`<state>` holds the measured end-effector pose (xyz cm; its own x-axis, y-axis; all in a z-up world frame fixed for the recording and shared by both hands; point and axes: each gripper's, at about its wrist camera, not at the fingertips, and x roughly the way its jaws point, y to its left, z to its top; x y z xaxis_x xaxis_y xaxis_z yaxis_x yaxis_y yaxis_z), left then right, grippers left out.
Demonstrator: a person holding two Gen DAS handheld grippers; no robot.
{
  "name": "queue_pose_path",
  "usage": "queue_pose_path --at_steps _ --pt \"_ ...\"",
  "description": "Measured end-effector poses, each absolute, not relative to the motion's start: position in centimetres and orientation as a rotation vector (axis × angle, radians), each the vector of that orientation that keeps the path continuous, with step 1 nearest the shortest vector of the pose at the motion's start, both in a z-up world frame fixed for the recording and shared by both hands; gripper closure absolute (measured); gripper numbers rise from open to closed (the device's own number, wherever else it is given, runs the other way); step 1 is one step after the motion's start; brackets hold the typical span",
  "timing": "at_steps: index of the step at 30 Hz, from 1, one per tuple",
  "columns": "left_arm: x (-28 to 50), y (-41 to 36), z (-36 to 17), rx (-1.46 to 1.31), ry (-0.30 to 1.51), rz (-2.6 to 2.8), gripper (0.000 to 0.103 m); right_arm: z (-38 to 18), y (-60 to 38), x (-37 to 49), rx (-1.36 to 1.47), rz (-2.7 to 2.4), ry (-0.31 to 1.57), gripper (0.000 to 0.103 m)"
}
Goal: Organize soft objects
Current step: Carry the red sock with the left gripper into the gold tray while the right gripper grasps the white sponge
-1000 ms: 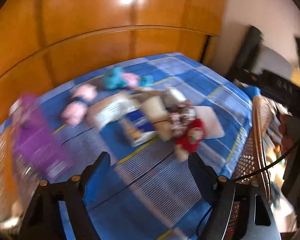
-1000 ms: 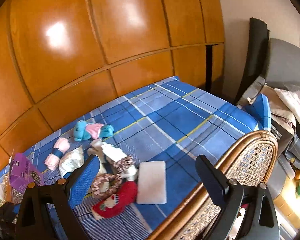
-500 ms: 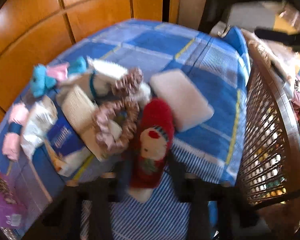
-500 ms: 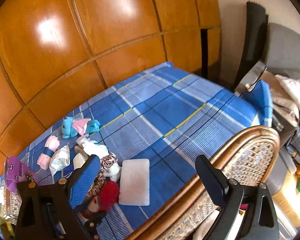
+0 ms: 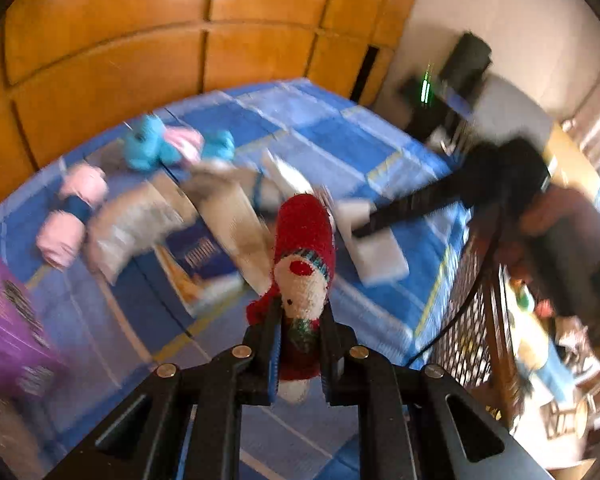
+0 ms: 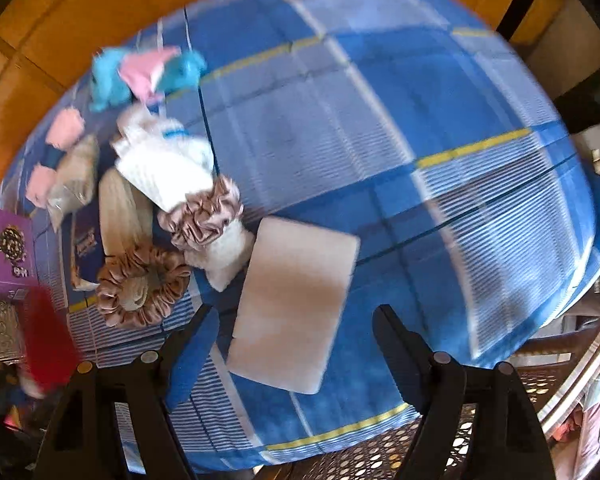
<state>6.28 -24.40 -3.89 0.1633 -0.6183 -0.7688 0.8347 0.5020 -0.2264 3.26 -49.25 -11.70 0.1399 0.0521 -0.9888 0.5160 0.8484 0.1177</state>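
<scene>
My left gripper (image 5: pixel 300 320) is shut on a red Santa plush (image 5: pixel 304 256) and holds it above the blue plaid bed; the plush shows as a red blur in the right wrist view (image 6: pixel 50 344). My right gripper (image 6: pixel 296 320) is open, just over the white foam pad (image 6: pixel 292 304), which also shows in the left wrist view (image 5: pixel 376 252). On the bed lie brown scrunchies (image 6: pixel 140 288), white socks (image 6: pixel 168 168), a blue and pink plush (image 6: pixel 140 72) and a pink roll (image 6: pixel 54 148).
A purple box (image 6: pixel 6 248) stands at the bed's left edge. A blue packet (image 5: pixel 196 256) and a tissue pack (image 5: pixel 132 228) lie among the soft things. A wicker chair back (image 5: pixel 488 320) stands at the bed's right side. Orange wood panels (image 5: pixel 140 40) lie behind.
My left gripper has closed on the Santa plush and lifted it off the bed. My right gripper has dropped down from high above to just over the white foam pad.
</scene>
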Motion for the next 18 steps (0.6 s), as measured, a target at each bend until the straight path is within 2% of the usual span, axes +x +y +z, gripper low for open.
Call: queue_pose_path --at_steps 7,11,18 --pt "12.9 -23.3 2.9 0.146 0.843 -0.916 0.088 -13.2 -49.2 4.8 0.483 -0.371 1.473 0.022" --pt "18.2 -19.6 6.4 0.056 0.786 -0.705 0.088 -14.2 -48.8 5.5 0.461 -0.367 1.51 0.022" --pt "22.0 -7.0 8.4 -0.062 0.715 -0.368 0.087 -15.0 -48.8 6.7 0.443 -0.356 1.536 0.042"
